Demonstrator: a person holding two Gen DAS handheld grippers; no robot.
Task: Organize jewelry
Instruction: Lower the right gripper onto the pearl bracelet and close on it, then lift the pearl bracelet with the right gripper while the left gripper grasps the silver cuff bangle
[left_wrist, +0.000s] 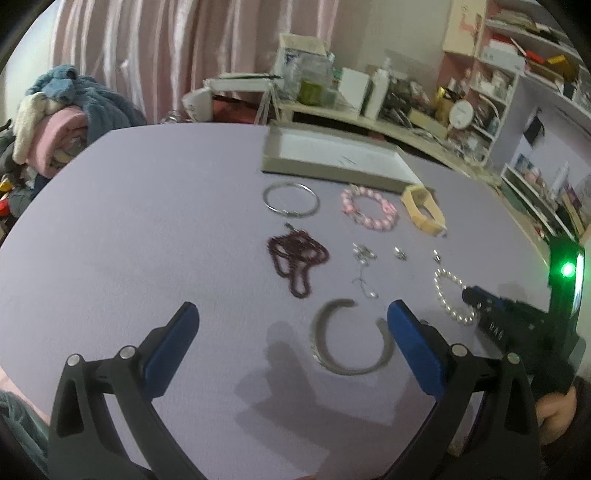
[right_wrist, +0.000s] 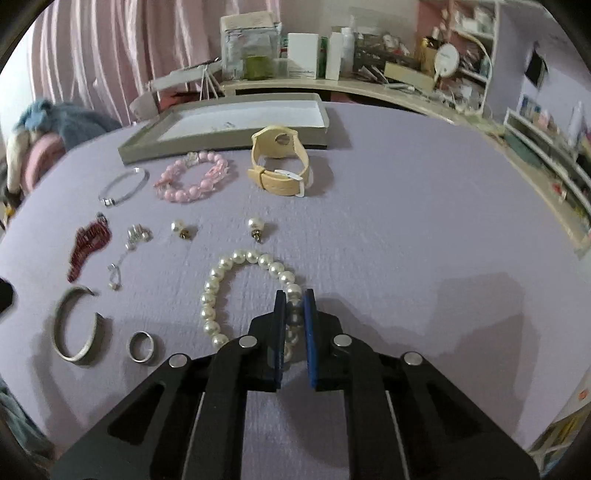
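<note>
Jewelry lay spread in loose rows on the lilac table (right_wrist: 406, 206), each piece apart for single picking, below the tray (right_wrist: 236, 142). The left gripper (left_wrist: 291, 319) hung spread wide by the silver cuff (left_wrist: 347, 338); the right gripper (right_wrist: 294, 295) pinched the pearl bracelet (right_wrist: 221, 291), likely tray-bound.

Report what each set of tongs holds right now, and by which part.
The right tongs are shut on the pearl bracelet, pinching the beads on its near right side. The left tongs are open and hold nothing, hovering by the silver cuff.
</note>
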